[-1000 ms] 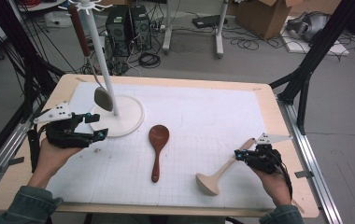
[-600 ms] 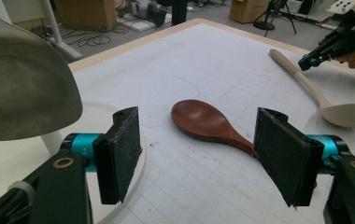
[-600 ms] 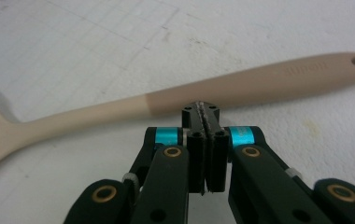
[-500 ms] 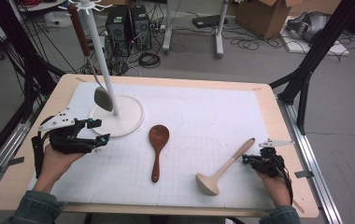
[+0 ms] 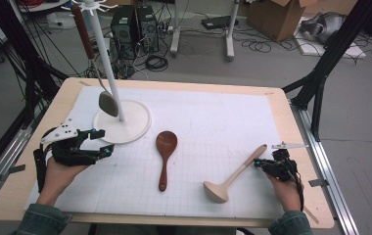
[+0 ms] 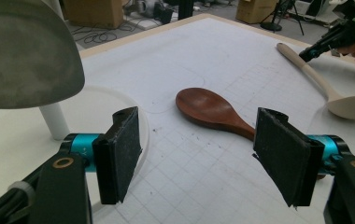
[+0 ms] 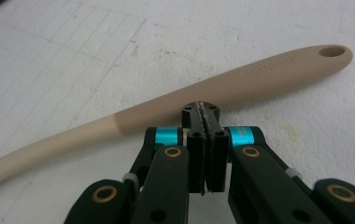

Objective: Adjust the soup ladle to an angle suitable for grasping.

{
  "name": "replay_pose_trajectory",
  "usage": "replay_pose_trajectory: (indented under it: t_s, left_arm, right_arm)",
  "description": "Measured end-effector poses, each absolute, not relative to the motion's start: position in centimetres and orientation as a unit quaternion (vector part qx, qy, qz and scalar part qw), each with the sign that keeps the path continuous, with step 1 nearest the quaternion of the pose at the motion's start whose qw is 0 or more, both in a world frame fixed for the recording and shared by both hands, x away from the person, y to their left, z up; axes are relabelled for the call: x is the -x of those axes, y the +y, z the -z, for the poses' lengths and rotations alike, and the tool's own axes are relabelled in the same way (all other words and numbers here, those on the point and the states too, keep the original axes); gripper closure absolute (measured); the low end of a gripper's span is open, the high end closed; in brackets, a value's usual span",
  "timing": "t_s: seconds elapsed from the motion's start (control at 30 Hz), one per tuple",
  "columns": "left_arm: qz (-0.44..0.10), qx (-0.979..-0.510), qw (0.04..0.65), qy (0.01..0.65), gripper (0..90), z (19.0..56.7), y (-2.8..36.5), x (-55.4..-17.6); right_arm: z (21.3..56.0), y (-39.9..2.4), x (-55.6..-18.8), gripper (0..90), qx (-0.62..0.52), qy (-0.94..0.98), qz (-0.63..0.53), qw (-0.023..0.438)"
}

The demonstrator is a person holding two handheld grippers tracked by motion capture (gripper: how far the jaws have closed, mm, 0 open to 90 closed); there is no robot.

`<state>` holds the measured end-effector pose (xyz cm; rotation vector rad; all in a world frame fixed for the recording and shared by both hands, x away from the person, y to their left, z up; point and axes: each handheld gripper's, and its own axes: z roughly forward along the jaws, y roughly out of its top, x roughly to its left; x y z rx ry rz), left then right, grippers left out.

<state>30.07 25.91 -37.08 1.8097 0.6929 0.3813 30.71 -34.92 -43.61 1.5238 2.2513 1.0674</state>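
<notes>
A beige spoon [image 5: 235, 171] lies on the white mat at the right, bowl toward the front edge. My right gripper [image 5: 258, 165] is shut and empty; in the right gripper view its tips [image 7: 202, 109] sit just beside the spoon's handle [image 7: 241, 88]. A dark wooden spoon [image 5: 165, 152] lies mid-table. My left gripper [image 5: 103, 143] stands open with nothing between its pads, next to the white stand's round base [image 5: 135, 128]. In the left gripper view the open left gripper [image 6: 202, 158] faces the wooden spoon [image 6: 208, 109].
A metal ladle with a brown handle [image 5: 83, 34] hangs from the white stand, its bowl [image 5: 108, 104] just above the base and close over my left gripper [image 6: 26, 51]. Cables, computer cases and boxes are on the floor behind the table.
Both hands have sunk a little toward the table. The right gripper has slid slightly right along the beige spoon's handle end. Both spoons lie where they were.
</notes>
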Motion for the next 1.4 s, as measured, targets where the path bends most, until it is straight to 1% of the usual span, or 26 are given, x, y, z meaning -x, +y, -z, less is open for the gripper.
replay_pose_trajectory:
  t_s: [0.4,0.9,1.4]
  left_arm:
    - [-0.167,-0.763,0.552,0.293,32.2,37.3,26.3,-29.7]
    - [-0.170,-0.765,0.549,0.291,32.2,37.3,26.2,-29.7]
    - [-0.167,-0.767,0.546,0.291,32.0,37.6,25.8,-29.7]
  right_arm:
    - [43.7,-35.5,-30.9,89.7,-0.536,0.759,-0.351,0.116]
    - [43.8,-36.6,-31.7,89.7,-0.566,0.734,-0.347,0.143]
    - [43.4,-36.4,-32.7,89.7,-0.579,0.720,-0.357,0.141]
